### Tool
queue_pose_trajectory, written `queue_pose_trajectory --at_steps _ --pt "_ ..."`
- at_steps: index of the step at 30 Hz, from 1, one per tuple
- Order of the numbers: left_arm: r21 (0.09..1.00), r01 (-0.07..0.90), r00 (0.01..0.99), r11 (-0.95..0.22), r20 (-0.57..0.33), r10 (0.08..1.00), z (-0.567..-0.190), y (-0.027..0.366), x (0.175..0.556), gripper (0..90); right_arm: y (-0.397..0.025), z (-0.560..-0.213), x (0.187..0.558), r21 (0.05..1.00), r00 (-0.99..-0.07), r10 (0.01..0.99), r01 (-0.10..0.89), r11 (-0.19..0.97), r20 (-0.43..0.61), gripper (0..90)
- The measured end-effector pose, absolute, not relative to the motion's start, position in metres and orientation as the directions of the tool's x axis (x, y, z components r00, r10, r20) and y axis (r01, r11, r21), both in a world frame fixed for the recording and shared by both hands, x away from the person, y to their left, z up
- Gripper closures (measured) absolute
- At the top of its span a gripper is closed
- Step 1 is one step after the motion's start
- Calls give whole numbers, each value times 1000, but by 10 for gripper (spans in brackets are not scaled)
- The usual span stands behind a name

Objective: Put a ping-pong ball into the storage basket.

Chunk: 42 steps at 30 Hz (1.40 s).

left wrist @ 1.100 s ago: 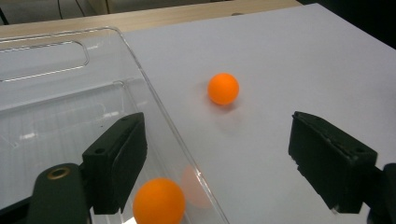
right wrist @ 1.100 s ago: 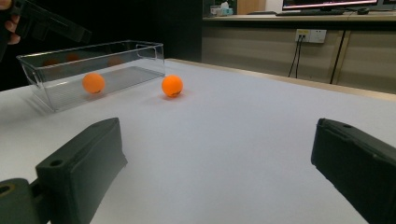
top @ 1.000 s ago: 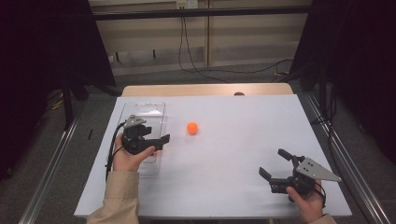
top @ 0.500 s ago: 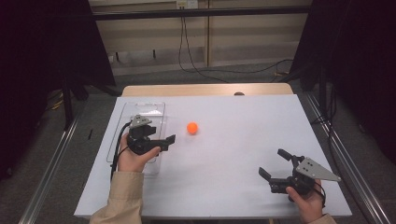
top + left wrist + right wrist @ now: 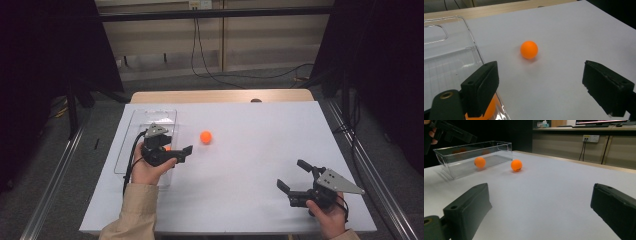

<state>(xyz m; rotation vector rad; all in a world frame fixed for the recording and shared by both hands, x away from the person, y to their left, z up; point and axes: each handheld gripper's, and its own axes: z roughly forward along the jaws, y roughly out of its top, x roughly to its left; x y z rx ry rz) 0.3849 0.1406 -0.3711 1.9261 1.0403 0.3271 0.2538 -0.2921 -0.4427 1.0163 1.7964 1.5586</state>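
White counter [image 5: 240,190], my left gripper [image 5: 541,92] has its jaws apart and empty, orange ball [image 5: 529,49] loose ahead between them. Off-centre closure could roll it away. Right gripper [image 5: 296,181] jaws apart, idle.

White rectangular table top [image 5: 240,150], bearing 1 clear plastic rectangular bin [image 5: 165,114] at left and 1 small orange ball [image 5: 206,136] just beside.

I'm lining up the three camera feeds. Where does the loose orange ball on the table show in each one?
High view: orange ball, centre-left on the white table, right of the clear bin.
Left gripper view: upper middle, beyond the open jaws.
Right gripper view: upper left, beside the bin.
Shared landmark: the clear bin.
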Motion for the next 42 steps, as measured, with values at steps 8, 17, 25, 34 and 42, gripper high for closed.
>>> queue_pose_trajectory --at_steps 8,17,25,34,42 --pt "807 531 622 -257 -165 766 -374 131 385 128 -292 -443 254 981 -564 823 187 43 71 20" --pt "807 529 627 -262 -164 762 -377 122 385 121 -292 -443 254 981 -564 823 187 46 69 20" --pt "805 530 626 -265 -160 763 -379 117 386 115 -291 -443 254 981 -565 822 187 46 69 20" --pt "799 536 629 -272 -162 760 -383 111 388 112 -291 -443 255 981 -567 821 186 45 70 20" --pt "795 539 623 -278 -153 767 -387 108 390 107 -291 -443 255 982 -567 821 186 46 68 20"
